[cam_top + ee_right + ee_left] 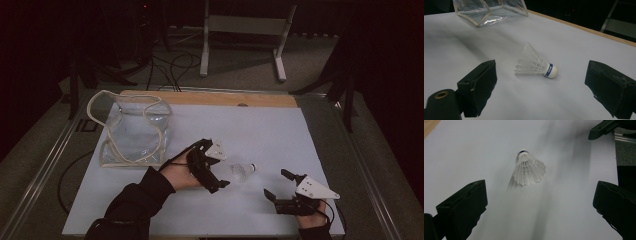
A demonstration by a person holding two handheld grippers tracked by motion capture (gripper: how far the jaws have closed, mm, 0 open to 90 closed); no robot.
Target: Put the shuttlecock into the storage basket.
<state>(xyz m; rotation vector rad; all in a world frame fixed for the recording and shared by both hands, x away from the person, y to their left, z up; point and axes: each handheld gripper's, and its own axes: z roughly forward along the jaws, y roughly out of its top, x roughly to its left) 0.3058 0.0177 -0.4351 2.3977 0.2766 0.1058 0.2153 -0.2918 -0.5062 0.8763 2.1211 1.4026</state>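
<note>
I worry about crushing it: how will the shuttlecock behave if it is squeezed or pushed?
The shuttlecock looks very light, so a nudge probably slides it. Lying on its side, it may roll in an arc around its cork. Its thin feather skirt likely bends easily.

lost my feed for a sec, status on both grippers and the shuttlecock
Left gripper open, empty. Right gripper open, empty. Shuttlecock lying on its side on the white mat between them, untouched. Clear plastic bag off to the left, nothing in the way.
</note>
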